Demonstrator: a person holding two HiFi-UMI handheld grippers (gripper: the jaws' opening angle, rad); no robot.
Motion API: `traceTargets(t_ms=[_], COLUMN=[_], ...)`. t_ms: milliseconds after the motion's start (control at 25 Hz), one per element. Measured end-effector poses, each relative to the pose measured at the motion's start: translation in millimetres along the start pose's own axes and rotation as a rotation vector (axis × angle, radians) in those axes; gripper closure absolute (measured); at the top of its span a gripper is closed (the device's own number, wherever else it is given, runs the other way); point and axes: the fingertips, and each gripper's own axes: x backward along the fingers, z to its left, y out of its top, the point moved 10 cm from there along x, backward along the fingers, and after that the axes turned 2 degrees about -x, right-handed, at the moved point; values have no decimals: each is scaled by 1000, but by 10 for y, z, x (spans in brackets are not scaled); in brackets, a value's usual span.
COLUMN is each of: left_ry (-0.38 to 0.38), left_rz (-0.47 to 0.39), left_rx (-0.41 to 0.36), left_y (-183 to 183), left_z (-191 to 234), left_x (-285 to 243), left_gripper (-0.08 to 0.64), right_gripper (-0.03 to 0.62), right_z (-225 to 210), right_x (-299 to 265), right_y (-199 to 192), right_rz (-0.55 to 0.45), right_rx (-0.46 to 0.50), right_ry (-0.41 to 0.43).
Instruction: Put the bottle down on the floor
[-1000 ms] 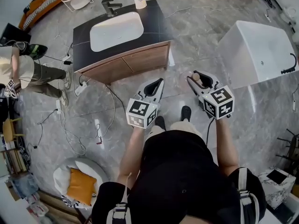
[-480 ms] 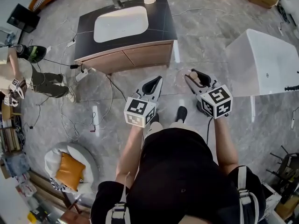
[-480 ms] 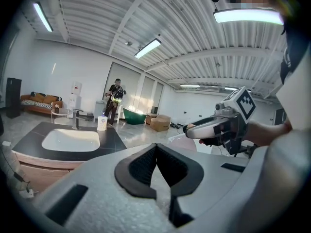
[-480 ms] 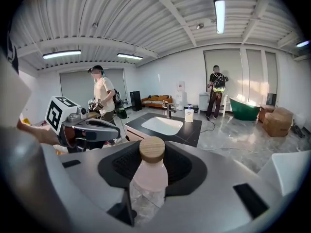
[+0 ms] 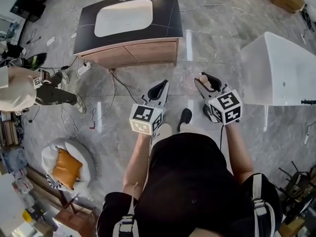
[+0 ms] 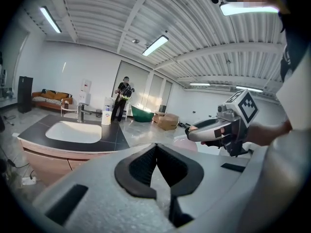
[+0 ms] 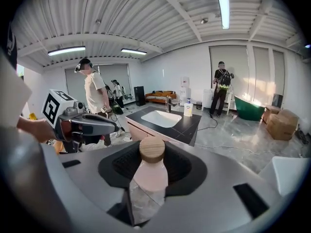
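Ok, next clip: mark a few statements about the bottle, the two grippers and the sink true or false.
1. The right hand-held gripper holds a pink bottle. True.
2. The bottle is already set down. False: it is held up off the floor.
3. The left hand-held gripper holds the soap dispenser. False: its jaws are shut on nothing; the soap dispenser stands by the sink.
4. The sink sits in a dark countertop. True.

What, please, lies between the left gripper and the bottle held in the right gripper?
Only bare grey floor lies between the left gripper and the bottle, as the head view shows.
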Motion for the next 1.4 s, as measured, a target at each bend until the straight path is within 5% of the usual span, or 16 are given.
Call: traceTargets(t_ms=[760,1400], left_ry=[57,43], left_rz=[51,84], left_rx=[36,-20], left_y=[-489,-1299], left_z=[-253,598], left_x=[-575,-1042], left_gripper=[541,541], right_gripper=[451,451], right_z=[-611,-726], right_x=[-248,-1326], right_y=[-684,-1443], right_rz=[76,127], right_rx=[-13,-49], right_ry=[24,-29])
